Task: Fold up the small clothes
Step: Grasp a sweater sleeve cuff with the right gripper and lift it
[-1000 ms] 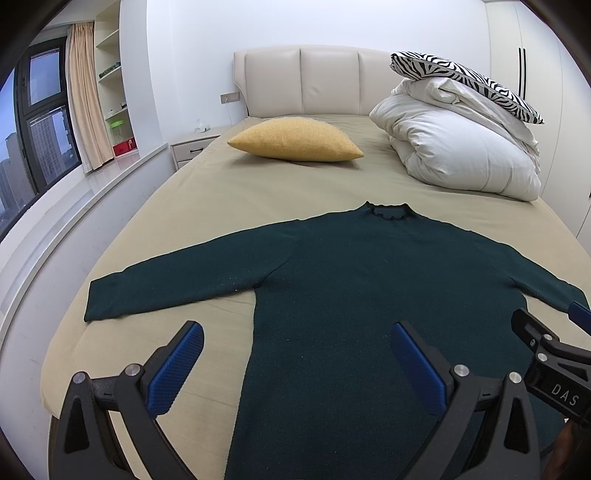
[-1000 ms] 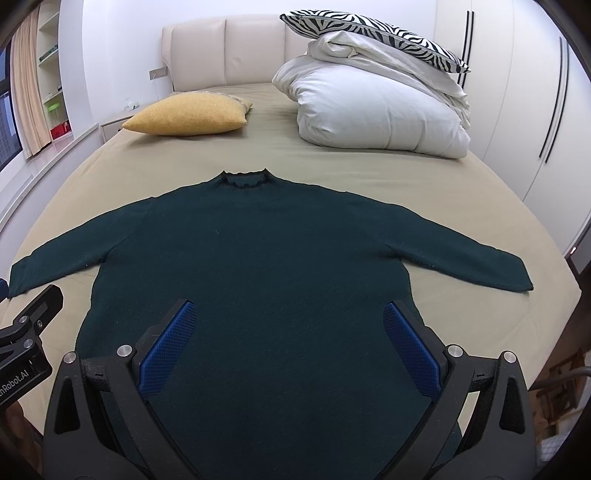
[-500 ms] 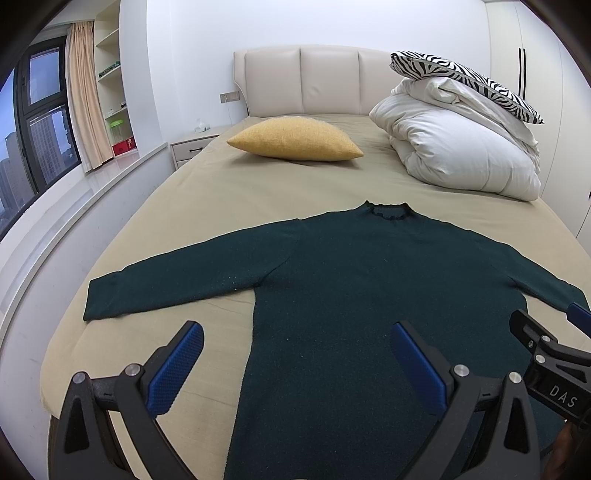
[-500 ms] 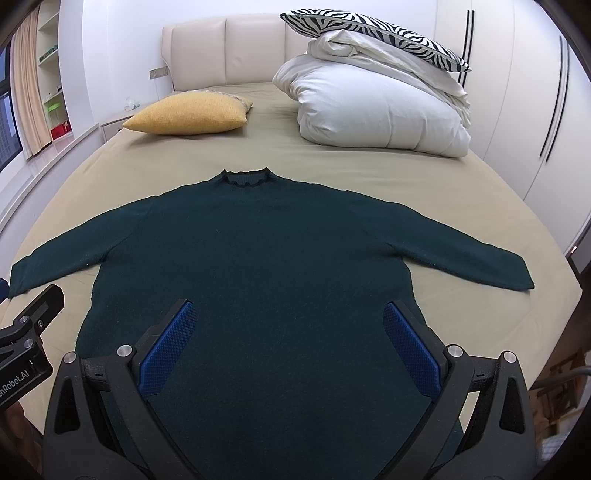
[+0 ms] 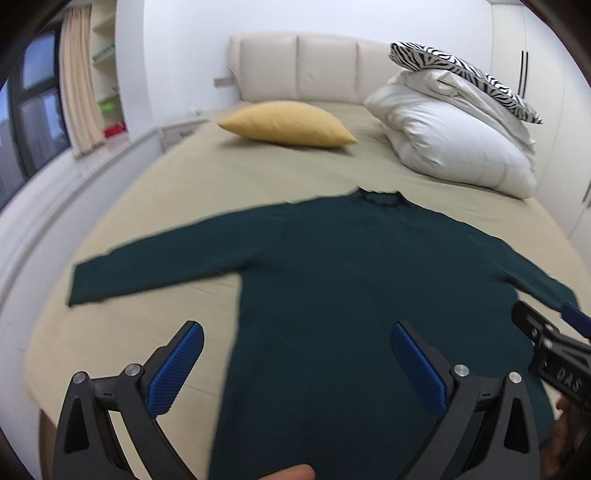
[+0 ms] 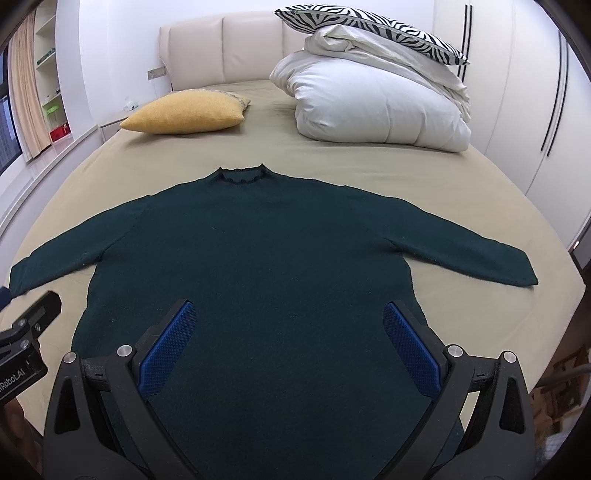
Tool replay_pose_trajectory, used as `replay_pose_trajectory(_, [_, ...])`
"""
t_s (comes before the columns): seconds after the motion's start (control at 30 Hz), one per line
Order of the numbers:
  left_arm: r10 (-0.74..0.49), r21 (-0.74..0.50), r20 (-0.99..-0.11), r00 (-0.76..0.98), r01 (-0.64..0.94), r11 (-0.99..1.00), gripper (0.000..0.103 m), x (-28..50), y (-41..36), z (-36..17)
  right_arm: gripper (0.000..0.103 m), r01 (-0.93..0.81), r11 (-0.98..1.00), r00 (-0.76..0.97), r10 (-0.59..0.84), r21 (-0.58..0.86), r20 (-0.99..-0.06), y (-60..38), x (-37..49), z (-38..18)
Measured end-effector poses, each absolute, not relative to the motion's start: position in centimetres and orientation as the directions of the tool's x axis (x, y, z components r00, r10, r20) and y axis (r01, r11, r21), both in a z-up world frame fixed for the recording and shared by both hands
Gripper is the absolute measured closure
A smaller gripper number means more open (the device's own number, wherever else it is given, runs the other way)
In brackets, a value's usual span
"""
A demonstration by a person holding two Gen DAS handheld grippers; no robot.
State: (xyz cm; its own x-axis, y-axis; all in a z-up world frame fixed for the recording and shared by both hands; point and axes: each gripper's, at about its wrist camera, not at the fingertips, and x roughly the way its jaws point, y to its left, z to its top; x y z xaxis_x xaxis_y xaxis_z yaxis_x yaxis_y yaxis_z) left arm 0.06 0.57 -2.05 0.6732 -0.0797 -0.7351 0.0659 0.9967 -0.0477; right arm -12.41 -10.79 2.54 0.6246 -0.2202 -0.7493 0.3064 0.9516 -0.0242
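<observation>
A dark green long-sleeved sweater (image 6: 273, 258) lies flat on the beige bed (image 6: 461, 184), collar toward the headboard and both sleeves spread out; it also shows in the left wrist view (image 5: 351, 280). My left gripper (image 5: 295, 363) is open and empty above the sweater's left hem side. My right gripper (image 6: 290, 345) is open and empty above the lower middle of the sweater. Each gripper's body shows at the edge of the other's view.
A yellow pillow (image 6: 184, 112) lies near the headboard at the left. A folded white duvet (image 6: 376, 101) with a zebra-striped pillow (image 6: 369, 27) on top sits at the back right. A window ledge (image 5: 48, 206) runs along the bed's left side, wardrobes (image 6: 535, 92) stand at the right.
The left wrist view has shifted and blurred: my left gripper is moving, and the sweater now sits a little further left in its view. The right gripper has barely moved.
</observation>
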Motion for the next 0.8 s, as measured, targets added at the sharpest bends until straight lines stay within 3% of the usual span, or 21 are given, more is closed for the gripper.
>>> replay_pose_trajectory(0.2, [-0.103,-0.085,-0.777,0.621,0.058,0.995,0.000,1.4,0.2,-5.1,0.000,0.404,0.907,0.655,-0.198,0.116,-0.729,-20.8,-13.6,1.3])
replay_pose_trajectory(0.33, [-0.200,-0.180,-0.814,0.546,0.090,0.980,0.000,3.3,-0.4,-6.7,0.002,0.567,0.798,0.636,-0.265,0.206,-0.725,-32.4,-15.9,-0.7])
replay_pose_trajectory(0.43, [-0.207,-0.185,-0.807,0.552,0.097,0.978,0.000,4.3,-1.4,-7.4,0.017,0.694,0.644,0.607,-0.284,0.322,-0.742,-42.4,-18.9,-3.5])
replay_pose_trajectory(0.57, [-0.226,-0.166,-0.756,0.615,0.154,0.974,0.000,5.2,-3.3,-7.6,0.026,0.774,0.439,0.596,-0.264,0.456,-0.758,-52.8,-22.5,-7.8])
replay_pose_trajectory(0.67, [-0.211,-0.137,-0.802,0.558,0.173,0.975,0.000,6.5,-4.5,-8.3,0.035,0.795,0.337,0.594,-0.261,0.505,-0.761,-57.9,-23.6,-10.5])
replay_pose_trajectory(0.8, [-0.235,-0.193,-0.814,0.531,0.134,0.972,0.000,7.7,-4.2,-8.9,0.050,0.769,0.309,0.636,-0.279,0.559,-0.720,-62.6,-23.3,-12.4])
